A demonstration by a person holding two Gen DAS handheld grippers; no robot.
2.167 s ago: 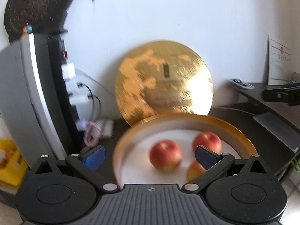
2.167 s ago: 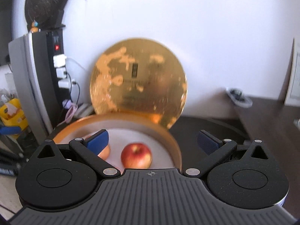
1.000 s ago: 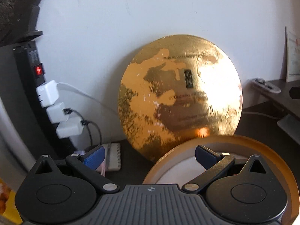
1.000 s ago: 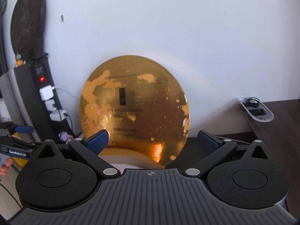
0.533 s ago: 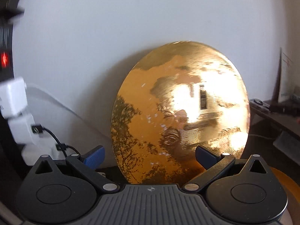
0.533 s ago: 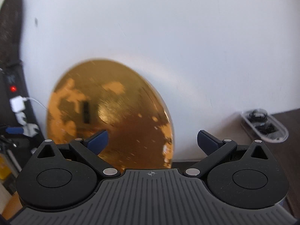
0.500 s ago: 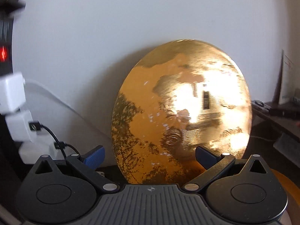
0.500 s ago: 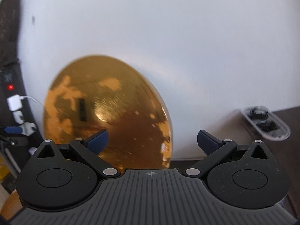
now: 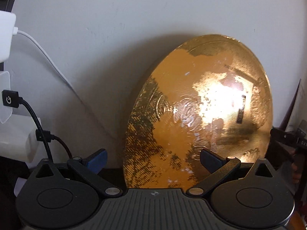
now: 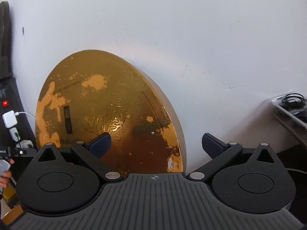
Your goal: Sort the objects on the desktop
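A round gold lid (image 9: pixel 201 115) leans upright against the white wall, its worn foil face toward me. My left gripper (image 9: pixel 153 158) is open and close in front of the lid's left edge, which sits between the blue fingertips. In the right wrist view the same gold lid (image 10: pixel 107 118) shows with its right rim turned toward me. My right gripper (image 10: pixel 156 143) is open, with that rim roughly between its fingers. Nothing is held. The tray with apples is out of view.
White chargers (image 9: pixel 5 38) with a white cable and black cables (image 9: pixel 40 130) sit at the left on a power strip with a red light (image 10: pixel 4 103). A clear tray of small black parts (image 10: pixel 291 107) rests at the right. The other gripper's tip (image 9: pixel 287 138) shows at the right edge.
Both grippers have moved forward and up, past the tray of apples, to the gold lid. The left now faces the lid's left edge, the right its right edge. Both stayed open.
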